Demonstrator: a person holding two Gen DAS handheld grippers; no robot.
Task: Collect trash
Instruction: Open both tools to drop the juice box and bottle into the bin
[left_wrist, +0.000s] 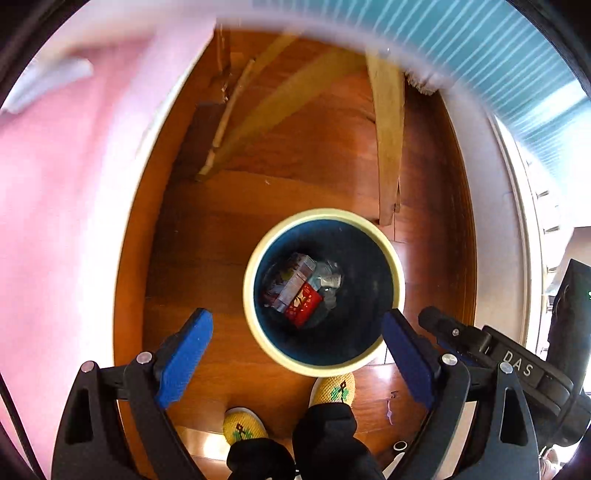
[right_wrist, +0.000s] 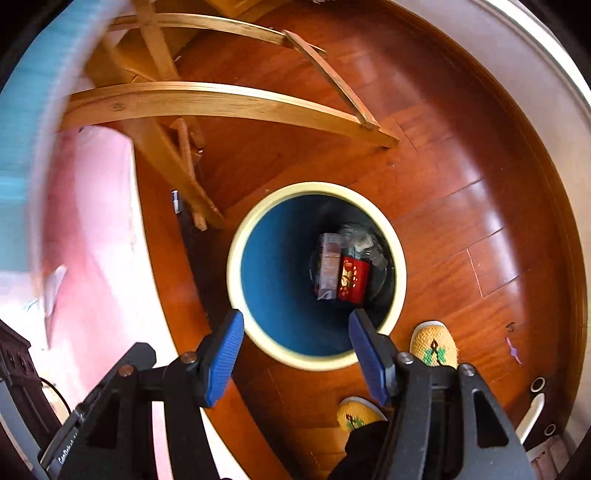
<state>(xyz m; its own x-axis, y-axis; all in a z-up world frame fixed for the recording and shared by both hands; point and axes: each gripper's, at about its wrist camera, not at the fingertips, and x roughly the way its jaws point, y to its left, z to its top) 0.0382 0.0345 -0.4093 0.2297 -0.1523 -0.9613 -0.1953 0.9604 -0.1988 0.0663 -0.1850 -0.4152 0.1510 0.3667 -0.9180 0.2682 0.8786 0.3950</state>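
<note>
Left wrist | bin (left_wrist: 395, 273) holds red packet (left_wrist: 304, 308), grey box (left_wrist: 295, 284)

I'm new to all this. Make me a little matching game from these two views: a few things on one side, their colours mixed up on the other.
Things:
1. bin rim
2. gripper pads
3. packet in the bin
4. slippers

Colours:
A. red
B. yellow with a green pattern
C. pale cream
D. blue

Pairs: 1-C, 2-D, 3-A, 4-B
</note>
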